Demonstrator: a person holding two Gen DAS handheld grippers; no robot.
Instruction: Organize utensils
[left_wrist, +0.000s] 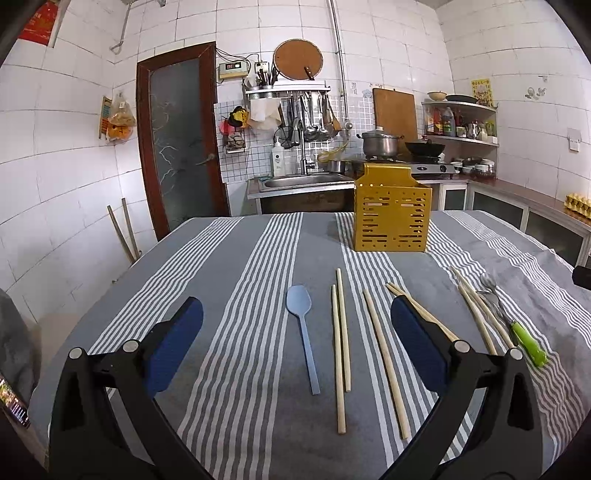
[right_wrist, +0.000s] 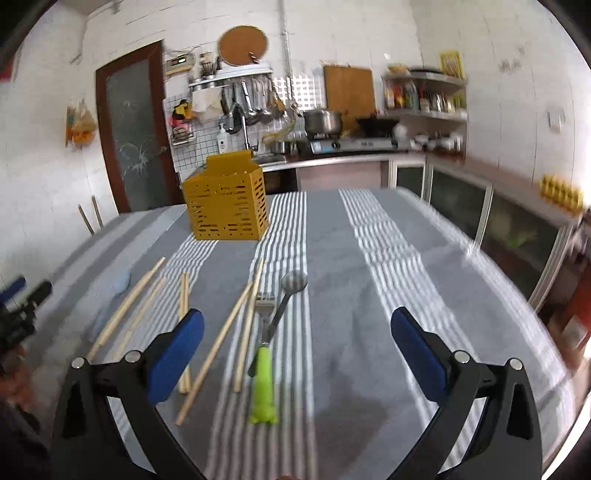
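A yellow perforated utensil holder (left_wrist: 392, 216) stands at the far middle of the striped tablecloth (left_wrist: 236, 258); it also shows in the right wrist view (right_wrist: 227, 203). A light blue spoon (left_wrist: 303, 332) and several wooden chopsticks (left_wrist: 341, 343) lie between my left gripper's fingers. My left gripper (left_wrist: 295, 334) is open and empty above them. A green-handled fork (right_wrist: 263, 369), a metal spoon (right_wrist: 290, 291) and more chopsticks (right_wrist: 221, 343) lie left of center in the right wrist view. My right gripper (right_wrist: 297, 338) is open and empty above the cloth.
Behind the table are a sink (left_wrist: 306, 181), a stove with a pot (left_wrist: 380, 144) and wok, shelves, and a brown door (left_wrist: 177, 140). A counter (right_wrist: 517, 184) with an egg tray runs along the right. The left gripper (right_wrist: 18, 314) shows at the right wrist view's left edge.
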